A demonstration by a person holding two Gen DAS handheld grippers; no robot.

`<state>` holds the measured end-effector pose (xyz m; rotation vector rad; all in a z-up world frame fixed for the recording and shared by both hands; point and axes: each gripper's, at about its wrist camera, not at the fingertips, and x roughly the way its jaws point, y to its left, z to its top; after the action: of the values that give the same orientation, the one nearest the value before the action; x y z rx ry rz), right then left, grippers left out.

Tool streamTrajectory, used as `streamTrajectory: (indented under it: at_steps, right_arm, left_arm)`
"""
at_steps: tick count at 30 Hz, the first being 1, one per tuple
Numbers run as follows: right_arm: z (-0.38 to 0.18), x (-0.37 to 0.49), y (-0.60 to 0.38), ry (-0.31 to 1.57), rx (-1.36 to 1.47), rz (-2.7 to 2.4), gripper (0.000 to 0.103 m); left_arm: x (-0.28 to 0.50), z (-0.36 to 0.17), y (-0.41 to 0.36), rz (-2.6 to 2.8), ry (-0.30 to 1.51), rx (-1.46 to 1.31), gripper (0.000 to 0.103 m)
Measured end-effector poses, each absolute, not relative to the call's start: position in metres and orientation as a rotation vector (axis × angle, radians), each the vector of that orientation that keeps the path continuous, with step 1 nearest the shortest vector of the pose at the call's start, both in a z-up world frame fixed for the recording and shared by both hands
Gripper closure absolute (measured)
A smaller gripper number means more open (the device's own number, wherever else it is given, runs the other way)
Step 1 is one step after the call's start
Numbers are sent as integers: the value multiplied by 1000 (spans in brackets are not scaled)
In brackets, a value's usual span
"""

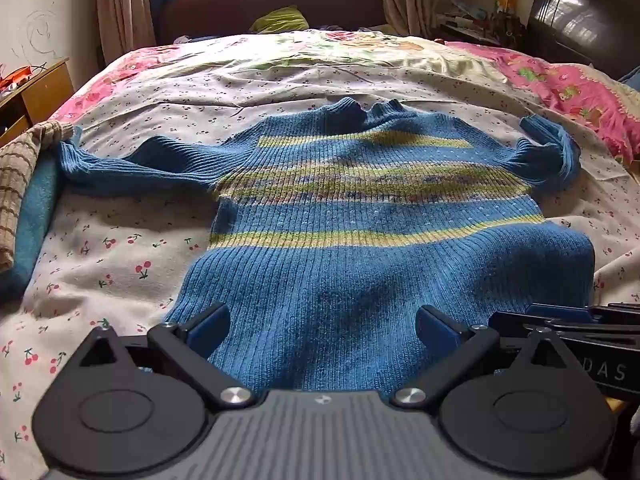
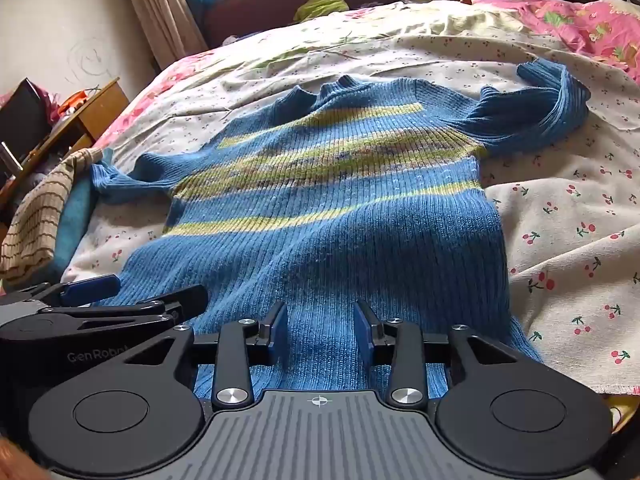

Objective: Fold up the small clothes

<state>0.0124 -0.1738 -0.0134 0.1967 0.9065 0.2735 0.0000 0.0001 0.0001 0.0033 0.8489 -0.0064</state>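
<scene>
A small blue ribbed sweater [image 1: 360, 216] with yellow-green stripes lies flat on the bed, collar far, hem near; it also shows in the right wrist view [image 2: 340, 208]. Its left sleeve [image 1: 132, 162] stretches out; its right sleeve [image 1: 552, 152] is bunched and curled back. My left gripper [image 1: 322, 326] is open wide, low over the hem near its left half, with nothing between the jaws. My right gripper [image 2: 321, 326] is open less wide over the hem and shows at the right edge of the left wrist view [image 1: 568, 320]. The left gripper also shows in the right wrist view [image 2: 132, 292].
The bed has a cherry-print sheet [image 1: 120, 248] and a pink floral quilt [image 1: 572, 88] at the far right. A brown striped cloth over a teal one [image 1: 20, 188] lies at the left edge. A wooden bedside table [image 1: 36, 92] stands left; a dark headboard [image 1: 272, 4] is beyond.
</scene>
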Motion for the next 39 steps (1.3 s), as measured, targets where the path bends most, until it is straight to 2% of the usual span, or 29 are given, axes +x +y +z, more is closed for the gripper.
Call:
streamTrajectory:
  at_steps: [39]
  right_arm:
    - [-16,15,-173,916,200,274,67]
  left_arm:
    - [0,0,0,-4,860,6,0]
